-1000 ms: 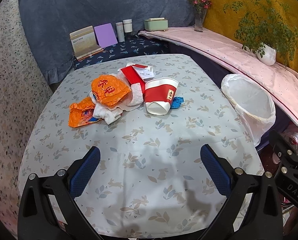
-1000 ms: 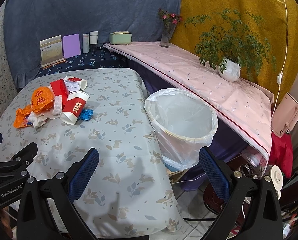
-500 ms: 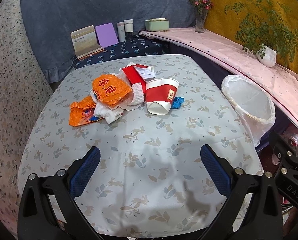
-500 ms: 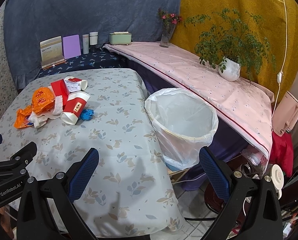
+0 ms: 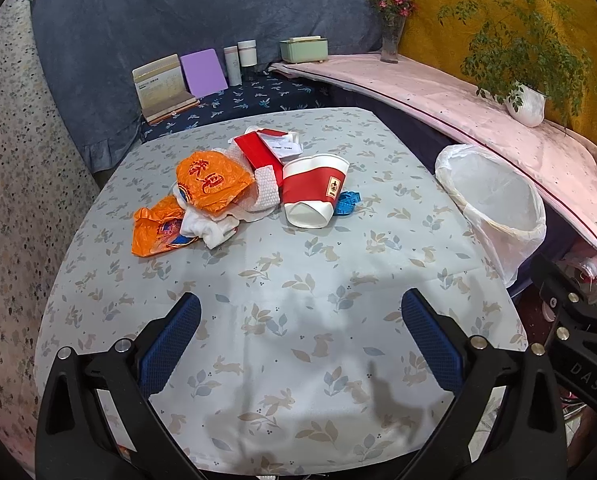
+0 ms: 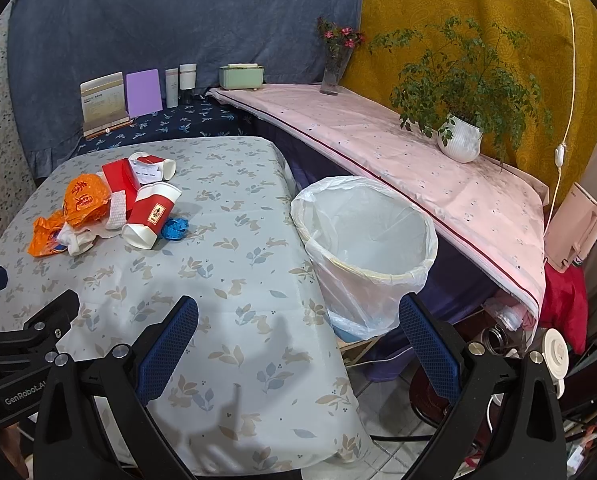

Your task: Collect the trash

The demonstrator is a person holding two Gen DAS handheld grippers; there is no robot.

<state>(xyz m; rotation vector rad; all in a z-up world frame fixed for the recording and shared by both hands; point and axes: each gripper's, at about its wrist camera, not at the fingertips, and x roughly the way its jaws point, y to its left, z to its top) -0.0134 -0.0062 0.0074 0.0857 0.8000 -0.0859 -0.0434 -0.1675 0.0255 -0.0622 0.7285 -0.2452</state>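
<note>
A heap of trash lies on the table: a red and white paper cup (image 5: pixel 313 192) on its side, orange plastic bags (image 5: pixel 210 178), white crumpled paper (image 5: pixel 210 230), a red box (image 5: pixel 256 150) and a blue wrapper (image 5: pixel 348 202). The cup (image 6: pixel 150 214) and the bags (image 6: pixel 84 200) also show in the right wrist view. A bin lined with a white bag (image 6: pixel 364 240) stands beside the table's right edge. My left gripper (image 5: pixel 300 320) is open and empty over the table's near part. My right gripper (image 6: pixel 298 322) is open and empty over the table's near right edge.
The table wears a leaf-patterned cloth (image 5: pixel 298 280). Behind it a dark shelf holds cards (image 5: pixel 162 86), bottles (image 5: pixel 240 60) and a green box (image 5: pixel 303 49). A pink-covered ledge (image 6: pixel 398 152) carries a flower vase (image 6: pixel 334 68) and a potted plant (image 6: pixel 460 142). Clutter lies on the floor at right.
Both grippers have barely shifted; the scene looks almost the same. The trash heap has not moved.
</note>
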